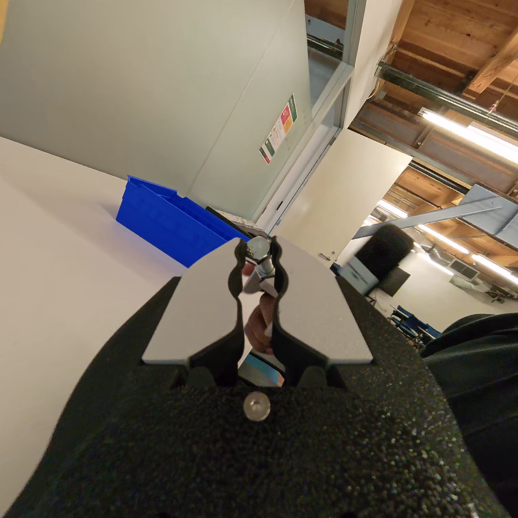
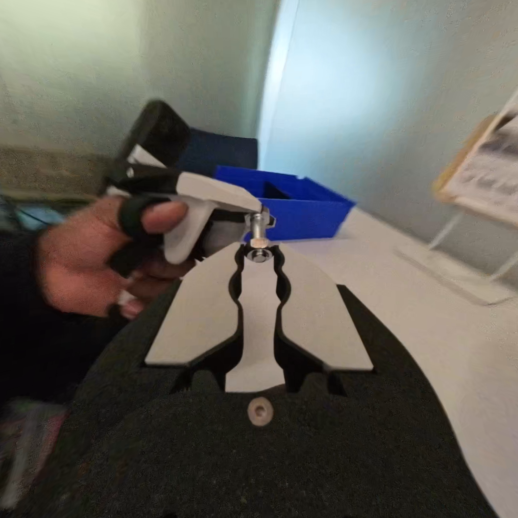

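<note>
Between the tips of the left gripper (image 1: 258, 253) sits the hex head of a silver bolt (image 1: 259, 249), clamped narrowly. Its shaft runs to the right gripper (image 2: 258, 255), narrowly closed around the washer (image 2: 259, 256); a blue bin (image 2: 302, 213) stands behind.

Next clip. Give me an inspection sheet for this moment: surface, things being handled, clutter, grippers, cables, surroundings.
Surface: white table, mostly bare.
Things handled: silver bolt; nut on its shank; washer at its free end.
Clutter: blue bin on the table by the wall.
Grippers: left gripper shut on the bolt head; right gripper shut on the washer; a hand grips the left gripper's handle.
Cables: nothing seen.
Surroundings: pale wall with poster, door, wooden ceiling beams.
</note>
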The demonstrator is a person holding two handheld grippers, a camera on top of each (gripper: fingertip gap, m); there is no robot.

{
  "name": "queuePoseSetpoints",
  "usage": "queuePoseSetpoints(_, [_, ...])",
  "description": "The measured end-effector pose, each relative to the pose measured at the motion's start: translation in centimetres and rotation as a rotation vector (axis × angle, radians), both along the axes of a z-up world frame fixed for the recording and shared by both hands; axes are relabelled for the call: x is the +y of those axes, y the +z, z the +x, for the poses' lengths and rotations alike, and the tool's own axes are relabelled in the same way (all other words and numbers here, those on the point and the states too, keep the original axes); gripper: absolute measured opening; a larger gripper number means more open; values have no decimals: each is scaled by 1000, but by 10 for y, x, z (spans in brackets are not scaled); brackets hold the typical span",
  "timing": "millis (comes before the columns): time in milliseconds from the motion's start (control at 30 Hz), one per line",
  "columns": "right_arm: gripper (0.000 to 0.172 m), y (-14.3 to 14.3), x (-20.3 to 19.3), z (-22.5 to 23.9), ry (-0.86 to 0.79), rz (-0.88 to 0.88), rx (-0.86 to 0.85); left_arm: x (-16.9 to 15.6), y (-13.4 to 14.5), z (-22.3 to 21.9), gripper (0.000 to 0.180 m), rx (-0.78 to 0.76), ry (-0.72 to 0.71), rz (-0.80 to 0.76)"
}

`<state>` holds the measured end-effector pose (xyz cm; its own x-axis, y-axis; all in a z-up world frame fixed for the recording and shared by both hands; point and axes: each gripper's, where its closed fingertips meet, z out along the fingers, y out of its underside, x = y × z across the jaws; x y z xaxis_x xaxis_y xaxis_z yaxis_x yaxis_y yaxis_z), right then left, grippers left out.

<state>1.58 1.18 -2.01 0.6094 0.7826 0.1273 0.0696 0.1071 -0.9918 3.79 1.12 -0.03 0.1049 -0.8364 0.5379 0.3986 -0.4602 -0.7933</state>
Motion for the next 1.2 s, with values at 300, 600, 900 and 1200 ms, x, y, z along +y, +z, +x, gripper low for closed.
queuePoseSetpoints(300, [45, -2, 2, 11, 110, 0, 125, 4, 5, -3, 17, -66, 1, 2])
queuePoseSetpoints(600, [19, -4, 8, 11, -246, 468, -339, 5, -6, 9, 17, 4, -26, -48])
queuePoseSetpoints(900, [24, 7, -11, 6, 494, -522, 495, -3, 4, 5, 17, -53, -43, 30])
queuePoseSetpoints(1200, [41, -6, 5, 14, -157, 434, -286, 8, -10, 5, 17, -1, -14, -61])
